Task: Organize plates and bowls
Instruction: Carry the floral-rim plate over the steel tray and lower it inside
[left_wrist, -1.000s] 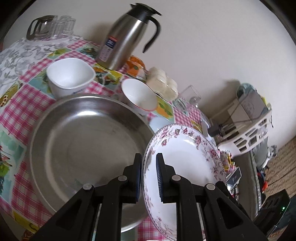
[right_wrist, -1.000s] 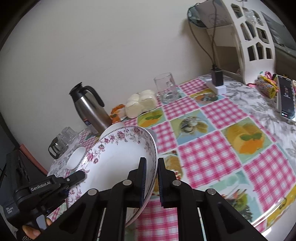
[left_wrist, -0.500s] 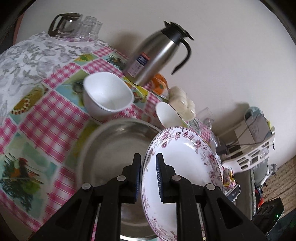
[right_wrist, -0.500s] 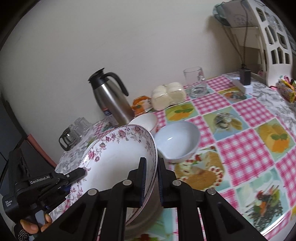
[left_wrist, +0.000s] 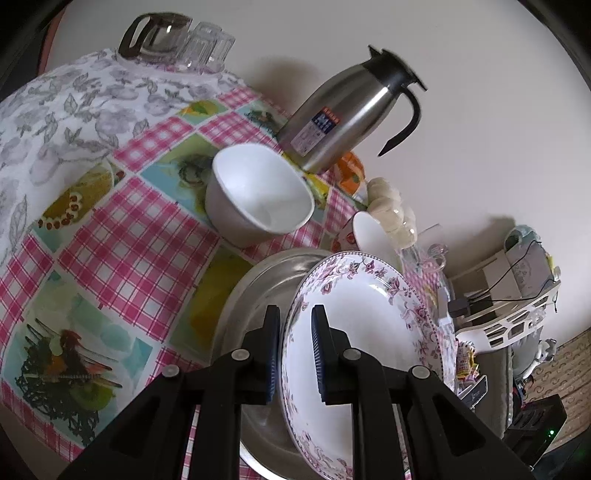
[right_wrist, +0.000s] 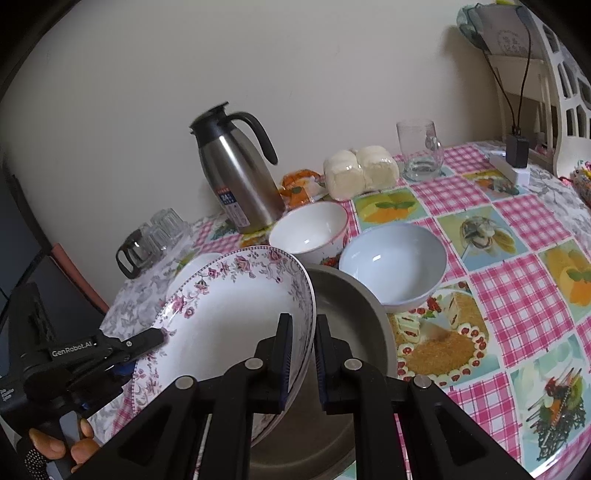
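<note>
Fingers of both my grippers pinching opposite rims of the tilted, pink-flowered white plate, lower centre of frame, above the steel basin.

The floral plate has moved over the steel pan.

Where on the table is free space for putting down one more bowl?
Bare cloth lies right of the pale blue bowl, toward the glass mug and the table's near edge. More lies left of the white bowl. Around the steel pan, thermos and floral plate it is crowded.
</note>
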